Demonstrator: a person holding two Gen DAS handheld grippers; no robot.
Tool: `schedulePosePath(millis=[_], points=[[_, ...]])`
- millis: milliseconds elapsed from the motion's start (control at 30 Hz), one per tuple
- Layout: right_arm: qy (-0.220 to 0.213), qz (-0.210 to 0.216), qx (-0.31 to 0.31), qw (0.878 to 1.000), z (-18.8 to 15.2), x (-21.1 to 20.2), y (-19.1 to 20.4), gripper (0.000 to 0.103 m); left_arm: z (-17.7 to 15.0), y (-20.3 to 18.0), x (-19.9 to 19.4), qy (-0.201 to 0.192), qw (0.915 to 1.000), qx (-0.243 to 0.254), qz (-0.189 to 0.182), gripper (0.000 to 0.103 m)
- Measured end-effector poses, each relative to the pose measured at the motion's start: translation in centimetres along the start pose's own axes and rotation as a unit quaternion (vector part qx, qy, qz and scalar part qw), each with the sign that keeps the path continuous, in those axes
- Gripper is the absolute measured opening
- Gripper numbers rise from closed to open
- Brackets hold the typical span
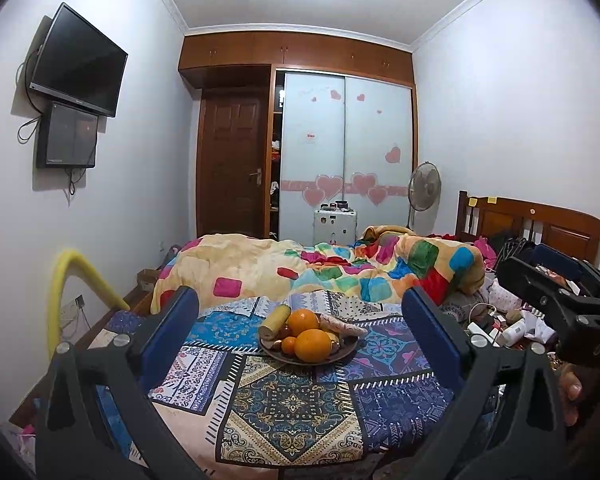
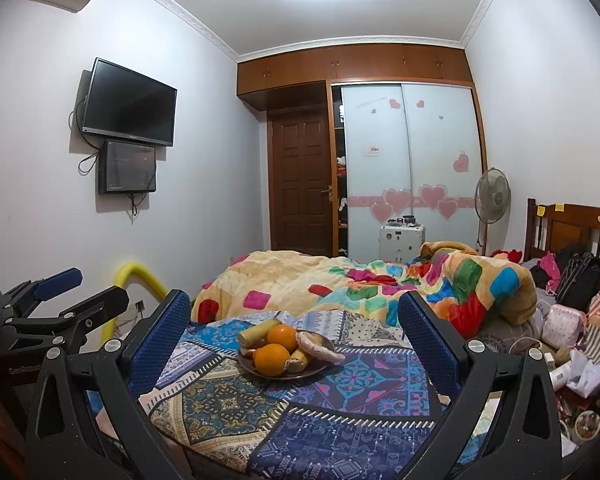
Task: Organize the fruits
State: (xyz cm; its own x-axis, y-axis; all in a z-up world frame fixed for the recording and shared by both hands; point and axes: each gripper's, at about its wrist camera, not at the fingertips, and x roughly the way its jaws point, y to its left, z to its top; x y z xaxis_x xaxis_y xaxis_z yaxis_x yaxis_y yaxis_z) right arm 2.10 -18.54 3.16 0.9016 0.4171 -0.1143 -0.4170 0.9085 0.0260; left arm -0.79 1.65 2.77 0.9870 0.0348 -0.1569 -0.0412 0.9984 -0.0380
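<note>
A dark round plate (image 1: 345, 353) (image 2: 320, 367) of fruit sits on a patchwork cloth (image 1: 292, 404) (image 2: 260, 412). It holds two big oranges (image 1: 313, 345) (image 2: 273, 358), a small orange (image 1: 289, 345), a yellowish cylinder-shaped piece (image 1: 275, 321) (image 2: 258, 331) and a pale pinkish piece (image 1: 342, 324) (image 2: 320, 347). My left gripper (image 1: 300, 332) is open and empty, short of the plate. My right gripper (image 2: 294, 336) is open and empty, also short of the plate. Each gripper shows at the edge of the other's view, the right one (image 1: 560, 292) and the left one (image 2: 56, 292).
A rumpled colourful blanket (image 1: 340, 268) (image 2: 380, 280) lies behind the plate. Clutter of bags and small items (image 1: 508, 320) (image 2: 572, 320) fills the right side by the wooden headboard (image 1: 540, 224). A yellow foam rail (image 1: 72, 288) (image 2: 140, 280) stands at the left.
</note>
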Motion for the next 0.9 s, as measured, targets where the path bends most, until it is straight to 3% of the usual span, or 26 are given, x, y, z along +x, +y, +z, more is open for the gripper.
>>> schedulePosePath(millis=[900], points=[[-0.002, -0.001, 0.003, 1.0, 0.17, 0.07, -0.31, 0.103, -0.12, -0.49, 0.89, 0.012, 0.9997, -0.007, -0.017, 0.103]])
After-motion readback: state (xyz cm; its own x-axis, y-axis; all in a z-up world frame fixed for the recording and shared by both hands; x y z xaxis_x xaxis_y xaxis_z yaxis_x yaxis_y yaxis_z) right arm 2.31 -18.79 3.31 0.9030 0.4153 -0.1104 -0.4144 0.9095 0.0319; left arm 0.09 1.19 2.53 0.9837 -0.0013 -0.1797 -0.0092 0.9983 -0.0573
